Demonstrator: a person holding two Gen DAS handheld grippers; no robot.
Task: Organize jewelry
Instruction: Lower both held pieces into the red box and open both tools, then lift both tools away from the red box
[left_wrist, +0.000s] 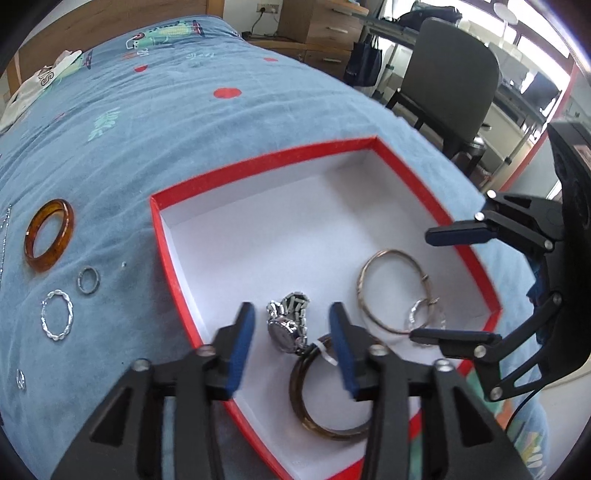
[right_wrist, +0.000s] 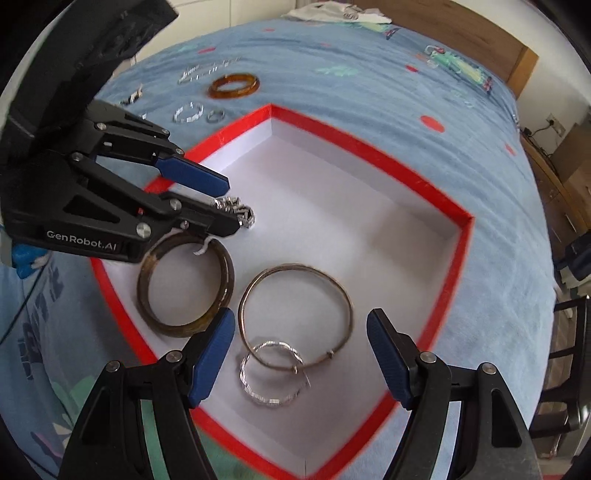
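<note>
you are roughly halfway through, judging by what lies in the red box (left_wrist: 173, 266) and what is still out on the blue bedspread (left_wrist: 221, 140).

inside the box you have four pieces. the silver watch (left_wrist: 288, 325) lies on its white floor just ahead of your left gripper (left_wrist: 291, 347), whose blue fingers stand spread with nothing between them. the dark brown bangle (right_wrist: 184, 284) lies at about 5 o'clock from the watch in the left wrist view, touching its band or very nearly. the thin gold bangle (right_wrist: 295, 317) sits further toward 3 o'clock, and a small silver twisted ring (right_wrist: 271, 373) overlaps its near edge. your right gripper (right_wrist: 299, 358) hovers over those two, fingers wide apart and empty.

left outside, in the left wrist view at about 9 o'clock from the box: the amber bangle (left_wrist: 50, 236), a small grey ring (left_wrist: 88, 280) below it, and a silver scalloped hoop (left_wrist: 57, 319) below that. a tiny silver piece (left_wrist: 20, 380) shows at the far left edge, and the right wrist view shows a silver chain (right_wrist: 207, 70) beyond the amber bangle plus another small silver item (right_wrist: 133, 96) near it, too blurred to name.

so five or six pieces seem to remain, all on the left side of the box, within closer reach of your left gripper.
</note>
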